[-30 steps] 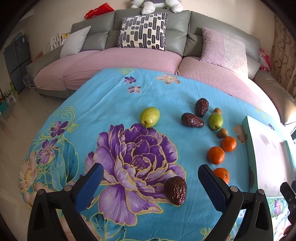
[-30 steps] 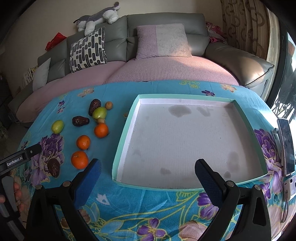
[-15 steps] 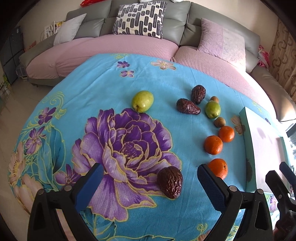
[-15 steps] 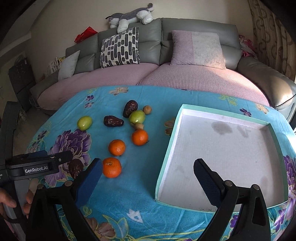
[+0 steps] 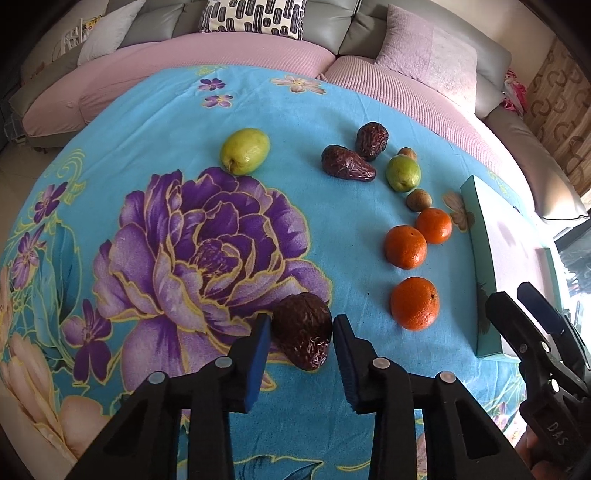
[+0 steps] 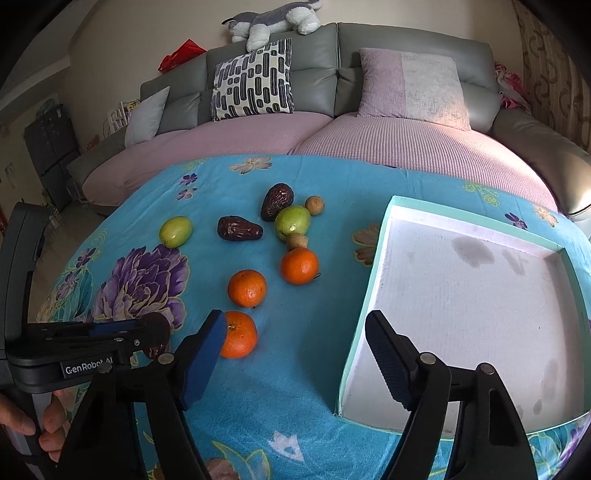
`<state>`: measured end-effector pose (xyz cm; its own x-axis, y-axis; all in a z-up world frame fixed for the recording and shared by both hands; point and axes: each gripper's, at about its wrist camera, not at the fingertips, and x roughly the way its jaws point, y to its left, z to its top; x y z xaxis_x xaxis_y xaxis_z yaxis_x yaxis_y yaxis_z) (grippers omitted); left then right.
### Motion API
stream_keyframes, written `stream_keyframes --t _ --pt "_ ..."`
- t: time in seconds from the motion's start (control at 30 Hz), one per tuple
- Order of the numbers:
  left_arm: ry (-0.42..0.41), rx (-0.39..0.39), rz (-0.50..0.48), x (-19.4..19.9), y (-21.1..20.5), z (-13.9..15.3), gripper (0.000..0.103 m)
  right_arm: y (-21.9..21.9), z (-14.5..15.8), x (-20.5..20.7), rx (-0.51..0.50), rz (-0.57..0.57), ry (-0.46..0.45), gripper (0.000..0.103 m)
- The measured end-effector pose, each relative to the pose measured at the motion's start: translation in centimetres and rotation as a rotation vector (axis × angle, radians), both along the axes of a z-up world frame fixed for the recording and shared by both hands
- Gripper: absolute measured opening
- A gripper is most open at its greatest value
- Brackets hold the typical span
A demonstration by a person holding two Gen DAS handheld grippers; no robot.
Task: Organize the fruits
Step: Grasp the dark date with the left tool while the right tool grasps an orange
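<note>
The left gripper [image 5: 301, 336] pinches a dark wrinkled date [image 5: 303, 336] between its jaws, while the right gripper [image 6: 295, 354] hovers with jaws spread beside the tray [image 6: 384, 229]

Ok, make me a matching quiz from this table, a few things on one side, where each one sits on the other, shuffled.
Things:
1. wrinkled date
2. nearest orange
3. tray
4. plush toy

Places:
A. on the sofa back
B. between the left hand-held gripper pads
C. by the right hand-held gripper's left pad
D. on the cloth's right side

Pairs: 1-B, 2-C, 3-D, 4-A
</note>
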<state>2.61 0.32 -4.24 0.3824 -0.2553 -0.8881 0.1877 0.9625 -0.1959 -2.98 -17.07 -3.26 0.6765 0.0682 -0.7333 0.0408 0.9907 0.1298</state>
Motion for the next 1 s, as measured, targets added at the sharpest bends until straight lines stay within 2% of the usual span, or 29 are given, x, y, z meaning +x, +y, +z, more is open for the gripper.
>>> stream_keyframes --t 0.13,0.27,0.37,0.5,0.6,0.77,1.0 --pt "-0.016 -0.026 0.049 0.2 0.9 0.6 0.037 0.6 -0.3 0.4 0.002 0.029 0.006 0.074" --pt "-0.068 -0.022 0.134 0.5 2.7 1.8 0.037 2.2 -1.2 1.1 -0.001 0.083 0.03 0.071" --pt "-0.068 -0.045 0.163 0.7 3.3 2.0 0.037 3.5 -2.0 1.6 -0.018 0.125 0.053 0.065" --pt "-0.06 -0.057 0.169 0.7 3.8 2.1 0.037 4.2 -3.4 2.4 -0.04 0.132 0.092 0.058" --pt "-0.059 -0.062 0.168 0.7 4.2 2.1 0.037 4.0 -3.8 2.6 -0.004 0.132 0.106 0.054" --pt "-0.055 -0.067 0.168 0.5 4.7 2.4 0.037 4.4 -3.8 2.6 0.012 0.155 0.107 0.041" --pt "-0.055 -0.06 0.165 0.6 4.4 2.2 0.037 4.6 -3.5 2.5 0.01 0.162 0.103 0.037"
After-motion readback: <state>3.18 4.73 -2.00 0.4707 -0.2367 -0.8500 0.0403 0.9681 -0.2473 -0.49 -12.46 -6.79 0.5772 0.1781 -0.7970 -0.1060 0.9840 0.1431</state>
